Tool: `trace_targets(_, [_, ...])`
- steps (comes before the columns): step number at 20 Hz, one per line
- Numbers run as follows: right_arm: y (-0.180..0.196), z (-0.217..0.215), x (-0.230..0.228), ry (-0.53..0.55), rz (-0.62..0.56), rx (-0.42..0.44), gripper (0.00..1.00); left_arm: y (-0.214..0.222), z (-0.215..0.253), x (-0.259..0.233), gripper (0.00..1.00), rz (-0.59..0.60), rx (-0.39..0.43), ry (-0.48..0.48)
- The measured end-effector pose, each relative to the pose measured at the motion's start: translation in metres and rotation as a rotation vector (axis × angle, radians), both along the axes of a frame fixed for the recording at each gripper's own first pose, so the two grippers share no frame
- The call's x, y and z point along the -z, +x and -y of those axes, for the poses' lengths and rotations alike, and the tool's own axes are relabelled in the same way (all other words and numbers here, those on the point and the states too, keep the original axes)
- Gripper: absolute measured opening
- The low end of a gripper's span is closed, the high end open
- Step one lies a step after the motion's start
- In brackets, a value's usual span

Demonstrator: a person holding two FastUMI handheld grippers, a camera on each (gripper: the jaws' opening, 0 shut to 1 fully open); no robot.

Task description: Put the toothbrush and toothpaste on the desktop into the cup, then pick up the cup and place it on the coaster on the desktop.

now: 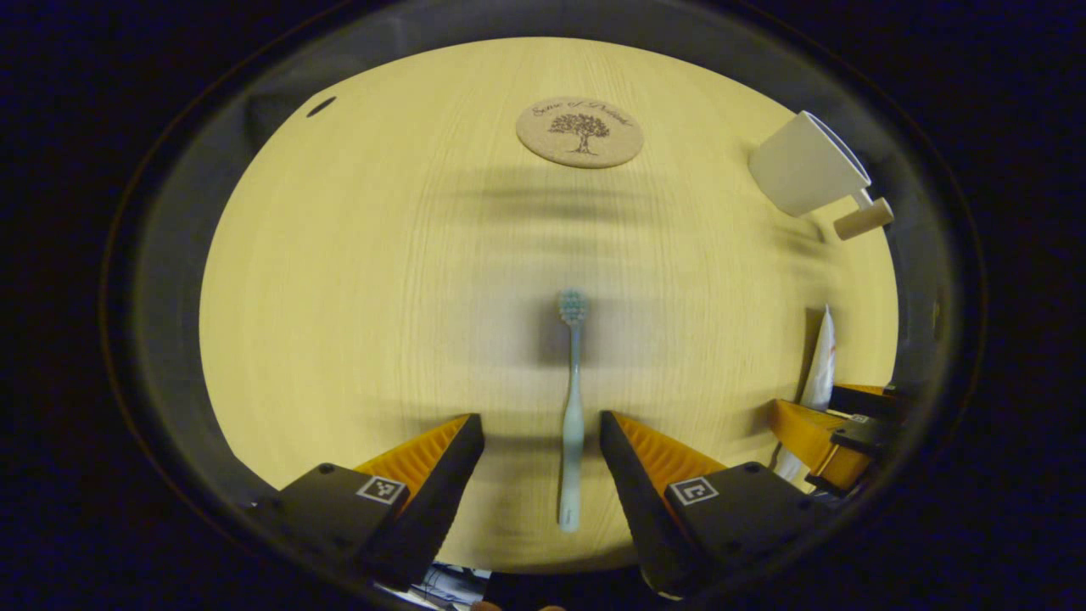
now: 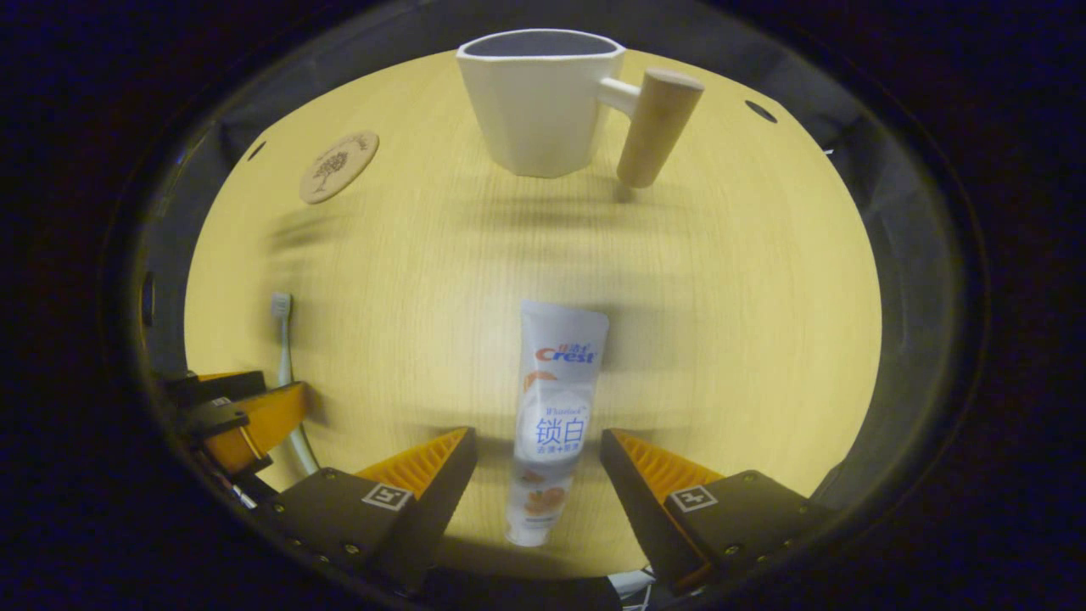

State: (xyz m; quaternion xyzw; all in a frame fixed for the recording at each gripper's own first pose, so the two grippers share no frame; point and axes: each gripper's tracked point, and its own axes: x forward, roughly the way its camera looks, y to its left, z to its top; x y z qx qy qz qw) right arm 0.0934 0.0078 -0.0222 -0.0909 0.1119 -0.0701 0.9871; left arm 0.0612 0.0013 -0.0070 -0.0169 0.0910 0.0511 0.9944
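The left claw [image 1: 541, 428] stood wide open and held nothing. The toothbrush [image 1: 572, 416] lay flat on the tabletop [image 1: 339, 297] directly between its fingers, touched by neither, long axis running straight ahead along the claw's own line, bristle head at the far end and handle end nearest the camera. The right claw [image 2: 538, 441] was likewise spread open and empty. The toothpaste [image 2: 551, 416] lay flat between its fingers in the same manner, cap end near, crimped end pointing towards the cup [image 2: 539, 106].

Each claw was judged the nearer to its own item; closing across the narrow axis appeared to be all either grasp required.

The cup stood upright towards the far edge of the tabletop, well beyond the toothpaste, wooden handle on its right in the right gripper view. Its interior could not be seen. The coaster [image 1: 579, 131] lay bare near the far edge, well apart from the cup.
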Motion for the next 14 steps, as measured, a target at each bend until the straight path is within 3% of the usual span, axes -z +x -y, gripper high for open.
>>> trace_targets(6, [0.001,0.002,-0.002,0.044,0.009,0.015,0.94,0.0,0.0,0.001,0.96,-0.004,-0.003,0.011])
trace_targets(9, [-0.001,0.002,-0.003,0.047,0.007,0.016,0.93,-0.001,0.005,-0.001,0.87,-0.016,0.007,0.037])
trace_targets(10, [-0.001,0.003,-0.003,0.049,0.007,0.024,0.9,-0.001,0.008,-0.003,0.83,-0.017,0.013,0.048])
trace_targets(11, [-0.001,0.005,-0.005,0.051,0.007,0.026,0.78,-0.004,0.012,-0.005,0.79,-0.023,0.014,0.053])
trace_targets(13, [-0.004,0.014,-0.004,0.052,0.0,0.031,0.59,-0.011,0.022,-0.01,0.52,-0.023,0.023,0.064])
trace_targets(14, [-0.001,0.017,-0.002,0.066,-0.004,0.027,0.5,-0.015,0.027,-0.015,0.29,-0.016,0.02,0.066])
